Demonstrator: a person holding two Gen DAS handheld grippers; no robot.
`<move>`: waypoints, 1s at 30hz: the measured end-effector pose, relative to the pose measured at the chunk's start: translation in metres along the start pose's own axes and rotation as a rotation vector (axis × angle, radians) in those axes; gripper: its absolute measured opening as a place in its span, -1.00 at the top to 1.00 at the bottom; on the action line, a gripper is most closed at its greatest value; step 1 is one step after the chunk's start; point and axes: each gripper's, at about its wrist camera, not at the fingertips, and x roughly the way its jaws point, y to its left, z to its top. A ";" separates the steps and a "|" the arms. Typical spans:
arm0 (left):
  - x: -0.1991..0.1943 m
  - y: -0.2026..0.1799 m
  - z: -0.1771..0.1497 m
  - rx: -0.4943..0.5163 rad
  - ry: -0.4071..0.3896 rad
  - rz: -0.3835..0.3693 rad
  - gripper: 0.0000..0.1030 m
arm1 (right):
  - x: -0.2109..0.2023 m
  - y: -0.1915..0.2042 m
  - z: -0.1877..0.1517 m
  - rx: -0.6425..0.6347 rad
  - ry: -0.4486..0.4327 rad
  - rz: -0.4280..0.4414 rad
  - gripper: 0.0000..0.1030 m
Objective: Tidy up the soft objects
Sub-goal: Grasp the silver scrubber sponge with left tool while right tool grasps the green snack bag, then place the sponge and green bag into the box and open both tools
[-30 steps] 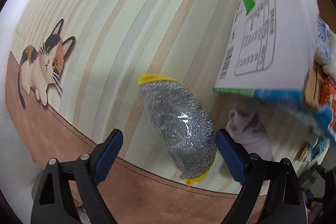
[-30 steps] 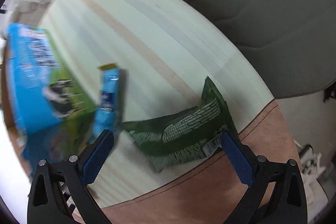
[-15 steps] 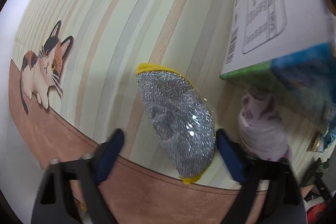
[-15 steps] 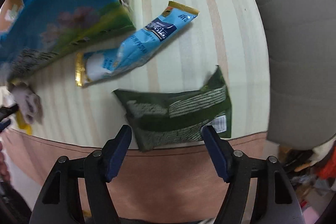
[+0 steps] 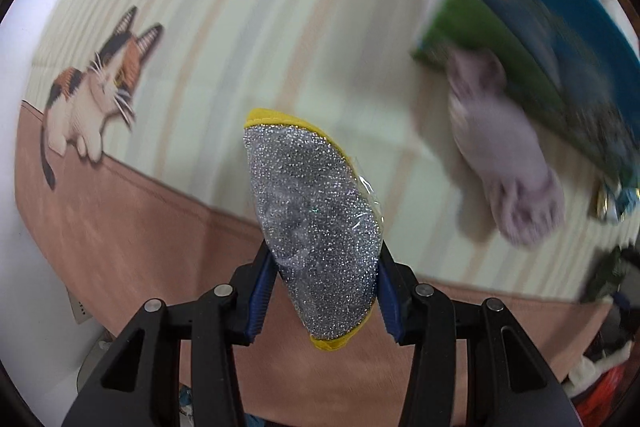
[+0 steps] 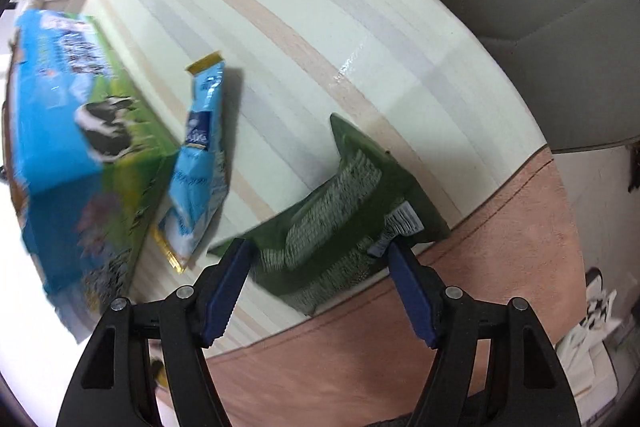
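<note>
Firstly, left wrist: left gripper (image 5: pixel 322 301) clamped on silver scrubber (image 5: pixel 314 235), angled over bench (image 5: pixel 224 27); lilac plush (image 5: pixel 506 155) at 2 o'clock. Right wrist: right gripper (image 6: pixel 320 291) spread, straddling green packet (image 6: pixel 344 215); blue sachet (image 6: pixel 198 163) at 10 o'clock.

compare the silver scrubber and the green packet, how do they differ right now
The silver scrubber is glittery mesh with a yellow rim; the green packet is dark printed foil with a barcode label. The scrubber is pinched in the left claw, whose pads press both its sides; the packet lies between the open pads of the right claw, seemingly ungripped. The scrubber looks half-moon shaped, the packet roughly rectangular and crumpled. Both sit near the striped mat's edge.
</note>
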 end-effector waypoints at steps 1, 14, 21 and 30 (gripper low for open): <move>0.003 -0.007 -0.009 0.014 0.006 -0.006 0.16 | 0.001 0.005 0.001 -0.033 -0.001 -0.022 -0.37; 0.038 -0.033 -0.064 0.046 0.095 -0.097 -0.08 | 0.014 0.057 -0.076 -0.753 0.072 -0.324 -0.01; 0.036 -0.035 -0.033 0.043 0.109 -0.115 -0.20 | -0.009 0.004 -0.059 -0.473 0.060 -0.162 -0.50; 0.039 0.001 0.018 0.035 0.145 -0.163 -0.20 | 0.024 0.057 -0.093 -0.776 0.082 -0.331 0.23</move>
